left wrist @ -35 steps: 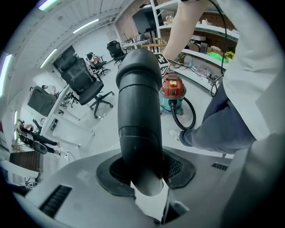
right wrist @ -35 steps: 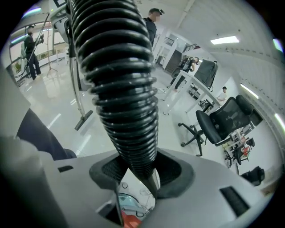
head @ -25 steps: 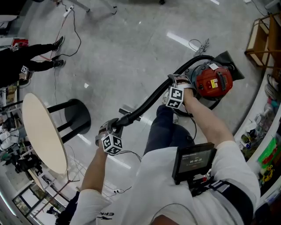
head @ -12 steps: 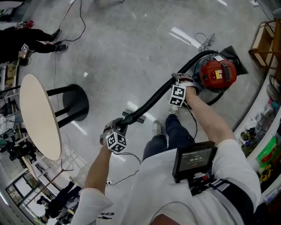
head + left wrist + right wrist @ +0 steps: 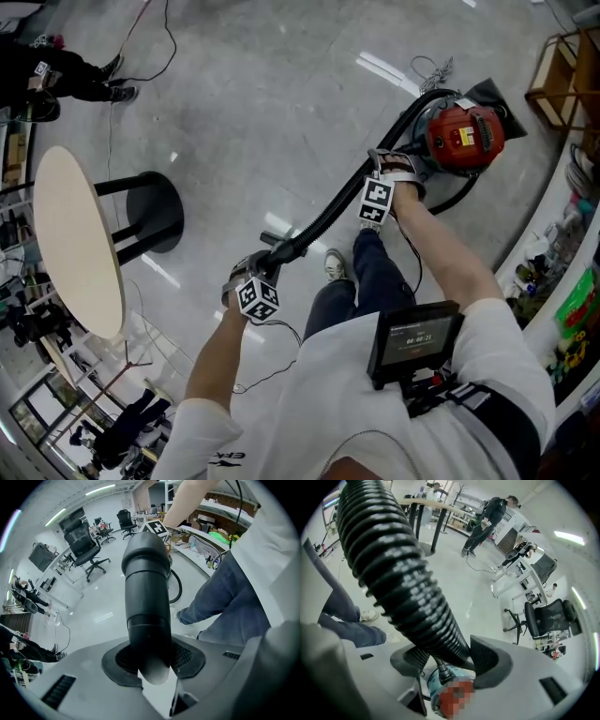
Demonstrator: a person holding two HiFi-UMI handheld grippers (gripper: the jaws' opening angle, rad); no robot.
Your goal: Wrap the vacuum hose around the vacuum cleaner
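1. The person is standing on a grey polished floor point(image 5: 253, 112), looking steeply down and holding a gripper in each hand.
2. The red vacuum cleaner point(image 5: 464, 139) is sitting on the floor at the upper right of the head view, near a wooden shelf unit point(image 5: 562, 80).
3. The black ribbed vacuum hose point(image 5: 328, 214) is curving out from around the cleaner's far side and running in one slanting line down to the lower left, off the floor between the two grippers.
4. The left gripper point(image 5: 267, 261) is clamping the hose's smooth end tube point(image 5: 146, 597); its jaws are pressing on both sides of the tube, whose rounded tip is poking out just past the pads.
5. The right gripper point(image 5: 386, 172) is sitting on the ribbed part of the hose just beside the cleaner. Its jaws have just been opening, and the hose is lying between them, leaning on one pad rather than being squeezed.
6. The person's white shoe point(image 5: 335, 264) is showing on the floor under the hose.
7. A round table point(image 5: 75, 244) with a pale top is standing well to the left, and another person in dark clothes point(image 5: 56, 80) is standing beyond it.
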